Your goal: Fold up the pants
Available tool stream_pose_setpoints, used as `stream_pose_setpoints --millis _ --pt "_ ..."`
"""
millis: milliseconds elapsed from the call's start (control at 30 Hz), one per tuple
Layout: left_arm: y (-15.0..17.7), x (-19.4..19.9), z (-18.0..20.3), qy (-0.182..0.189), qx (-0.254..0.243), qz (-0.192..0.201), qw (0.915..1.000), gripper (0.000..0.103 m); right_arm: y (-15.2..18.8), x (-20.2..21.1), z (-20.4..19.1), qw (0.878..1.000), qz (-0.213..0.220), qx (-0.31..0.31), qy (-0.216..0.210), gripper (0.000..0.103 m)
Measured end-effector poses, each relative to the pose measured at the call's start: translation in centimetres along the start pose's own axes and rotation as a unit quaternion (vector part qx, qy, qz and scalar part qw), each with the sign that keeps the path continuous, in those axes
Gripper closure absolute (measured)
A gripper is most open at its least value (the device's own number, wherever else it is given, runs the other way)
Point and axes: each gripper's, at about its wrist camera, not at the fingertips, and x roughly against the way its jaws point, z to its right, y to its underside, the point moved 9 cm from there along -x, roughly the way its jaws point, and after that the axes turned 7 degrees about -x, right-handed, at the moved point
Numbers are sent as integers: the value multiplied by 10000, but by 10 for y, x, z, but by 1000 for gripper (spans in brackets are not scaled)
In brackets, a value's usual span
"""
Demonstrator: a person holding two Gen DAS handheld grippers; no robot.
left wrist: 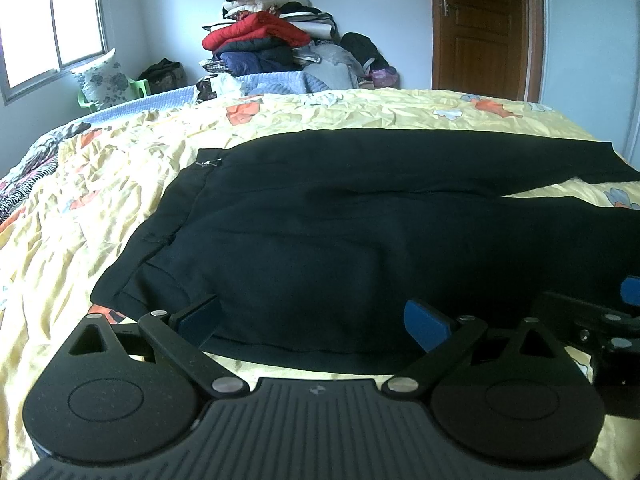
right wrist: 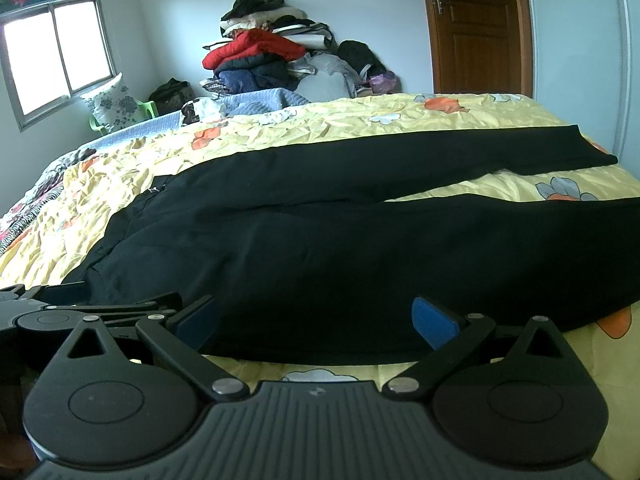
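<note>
One pair of black pants [left wrist: 360, 216] lies flat on the bed [left wrist: 100, 208], which is covered with a yellow flowered sheet. The long axis of the pants runs across both views from 9 o'clock to 3 o'clock: the waistband end points toward 9 o'clock, and the two legs stretch toward 3 o'clock. The legs lie side by side and part into a narrow V, with yellow sheet showing between them at the 3 o'clock side. The far leg's cuff [right wrist: 596, 152] ends near the bed's edge; the near leg runs out of view.

The left tongs [left wrist: 312, 322] stand open, their two blue pads wide apart, low over the near edge of the pants by the waist end, gripping nothing. The right tongs [right wrist: 316, 322] are likewise open and empty, just at the near edge of the near leg. Each tool shows in the other's view, close beside it.

Beyond the bed at 12 o'clock sits one pile of clothes [left wrist: 276, 40].
</note>
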Motion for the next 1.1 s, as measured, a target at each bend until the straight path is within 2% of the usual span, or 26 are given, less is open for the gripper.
stream_pose_setpoints --millis 133,233,300,400,500,533,600,700,833,867,900,967,1100 --pt "0 0 0 -5 0 -7 10000 3 -2 -2 -3 9999 -5 59 -107 0" --pt "-3 -2 -2 6 51 21 10000 3 -14 -1 -13 9974 190 378 -577 0" --pt "-8 -1 -9 -29 82 112 9999 3 -28 0 -25 9909 526 878 -871 0" --pt "-14 -2 -27 -205 124 250 9994 3 -46 -14 -40 9778 542 1812 -899 0" --pt "-20 -9 -44 -272 225 245 9991 3 -72 -33 -51 9678 549 2044 -1359 0" --pt "-21 -13 -50 -286 267 216 9990 3 -82 -45 -52 9656 393 2049 -1555 0" --pt "-25 -22 -62 -302 343 151 9988 3 -99 -74 -57 9623 65 2138 -1682 0" --pt "-36 -34 -79 -413 374 109 9984 4 -121 -123 -68 9468 -262 2647 -1813 1" --pt "-55 -52 -101 -600 437 30 9972 3 -149 -187 -79 9296 -675 2919 -2146 1" --pt "-61 -58 -107 -626 480 -28 9969 3 -157 -205 -82 9266 -740 2956 -2203 4" --pt "-66 -64 -111 -628 507 -75 9967 3 -162 -221 -81 9244 -846 2943 -2274 9" --pt "-76 -77 -117 -573 553 -172 9967 3 -172 -255 -80 9226 -1070 2815 -2412 13" --pt "-96 -112 -126 -419 642 -328 9965 3 -184 -319 -80 9198 -1512 2657 -2458 16"
